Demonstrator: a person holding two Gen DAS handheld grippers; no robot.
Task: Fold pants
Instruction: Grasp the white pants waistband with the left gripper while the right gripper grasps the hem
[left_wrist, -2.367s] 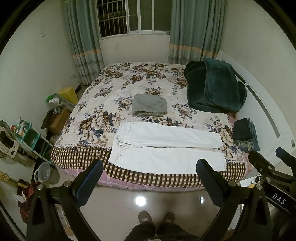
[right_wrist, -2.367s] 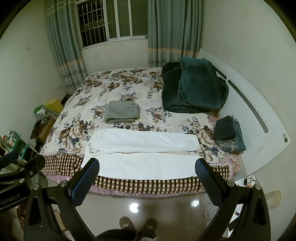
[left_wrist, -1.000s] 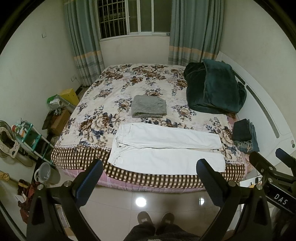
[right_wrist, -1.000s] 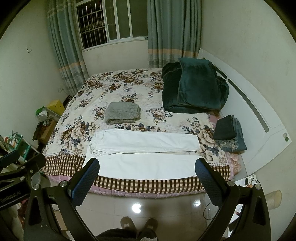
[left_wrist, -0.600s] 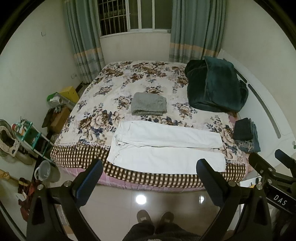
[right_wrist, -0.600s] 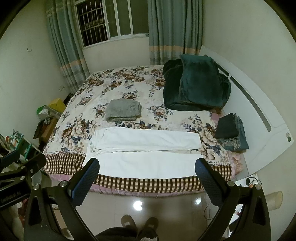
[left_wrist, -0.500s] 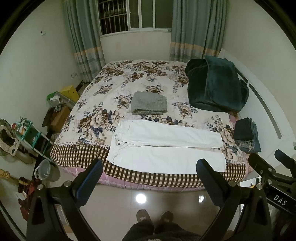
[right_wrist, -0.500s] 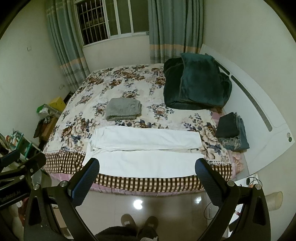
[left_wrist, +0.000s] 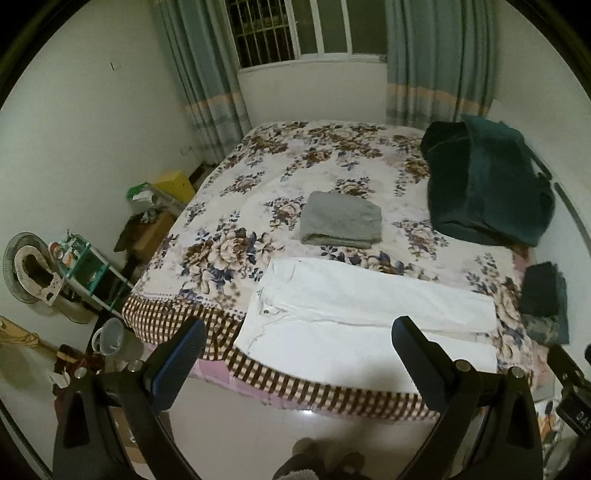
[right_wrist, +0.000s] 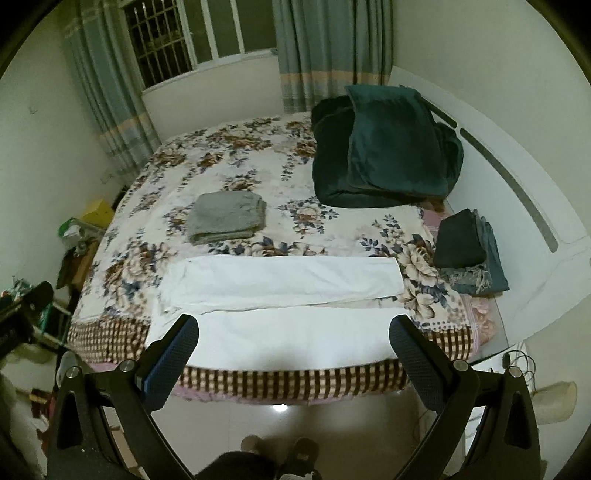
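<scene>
White pants (left_wrist: 365, 325) lie spread flat along the near edge of the floral bed (left_wrist: 280, 177), waist to the left, both legs side by side running right. They also show in the right wrist view (right_wrist: 288, 314). My left gripper (left_wrist: 295, 354) is open and empty, held in the air in front of the bed over the waist end. My right gripper (right_wrist: 295, 347) is open and empty, held in front of the near leg.
A folded grey garment (left_wrist: 341, 219) lies mid-bed. A dark green blanket pile (right_wrist: 384, 147) sits at the far right. Folded dark clothes (right_wrist: 469, 254) lie by the white headboard (right_wrist: 517, 192). Clutter, a fan and a shelf (left_wrist: 85, 266) stand left of the bed. Tiled floor lies below.
Both grippers have moved forward and closer to the bed; the pants now fill more of each view. Both stay open.
</scene>
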